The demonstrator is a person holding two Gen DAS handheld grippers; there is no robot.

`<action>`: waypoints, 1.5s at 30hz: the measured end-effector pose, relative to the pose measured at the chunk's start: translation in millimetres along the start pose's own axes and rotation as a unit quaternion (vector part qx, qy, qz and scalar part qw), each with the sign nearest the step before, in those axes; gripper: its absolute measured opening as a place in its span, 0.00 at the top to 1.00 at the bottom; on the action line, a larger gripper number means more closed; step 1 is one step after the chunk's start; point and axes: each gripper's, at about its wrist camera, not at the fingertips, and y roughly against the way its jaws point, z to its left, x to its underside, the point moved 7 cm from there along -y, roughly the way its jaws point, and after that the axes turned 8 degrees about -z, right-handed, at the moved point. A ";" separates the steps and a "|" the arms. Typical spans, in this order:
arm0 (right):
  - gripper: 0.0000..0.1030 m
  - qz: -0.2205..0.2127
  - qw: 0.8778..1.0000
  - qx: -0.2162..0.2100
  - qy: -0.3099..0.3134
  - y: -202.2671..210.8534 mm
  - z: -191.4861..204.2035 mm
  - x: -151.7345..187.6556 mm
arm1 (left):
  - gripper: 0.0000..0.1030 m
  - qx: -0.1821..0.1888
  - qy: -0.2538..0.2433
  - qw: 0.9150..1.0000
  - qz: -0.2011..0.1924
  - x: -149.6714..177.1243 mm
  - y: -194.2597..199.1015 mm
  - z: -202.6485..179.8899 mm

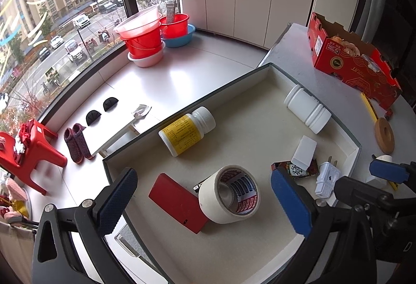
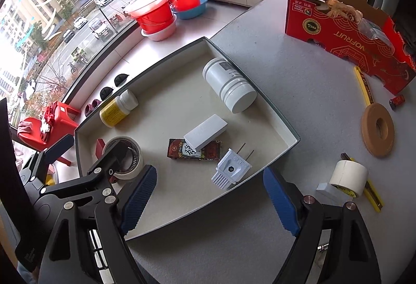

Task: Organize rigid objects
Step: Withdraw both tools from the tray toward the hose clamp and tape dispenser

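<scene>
A: Shallow white cardboard tray point(image 2: 283, 133) contents?
B: White plastic two-pin plug point(image 2: 232, 167) at five o'clock, cream masking-tape roll point(image 1: 228, 194) at seven.
A: Grippers?
B: Left gripper point(image 1: 205, 202) and right gripper point(image 2: 210, 202) both spread wide, empty.

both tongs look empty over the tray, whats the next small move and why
Probably swing the right tongs toward the small white roll on the table. Both tongs stand open with nothing between them, the white plug and the tape roll already lie inside the tray, and that roll is the closest loose item outside it.
</scene>
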 end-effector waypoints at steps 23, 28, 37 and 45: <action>0.17 -0.024 0.999 -0.005 -0.047 54.7 -35.0 54.9 | 0.00 0.040 -0.056 0.998 0.012 38.8 48.0 -53.1; 0.17 -0.026 0.993 0.015 -0.112 70.3 -93.1 92.1 | 0.00 0.072 -0.084 0.994 0.024 60.6 53.7 -100.3; 0.17 -0.019 0.971 0.073 -0.229 86.9 -200.7 154.5 | 0.00 0.109 -0.143 0.983 0.041 96.8 51.1 -192.0; 0.17 -0.019 0.960 0.088 -0.265 96.5 -239.7 183.0 | 0.00 0.142 -0.176 0.973 0.051 111.3 42.4 -268.3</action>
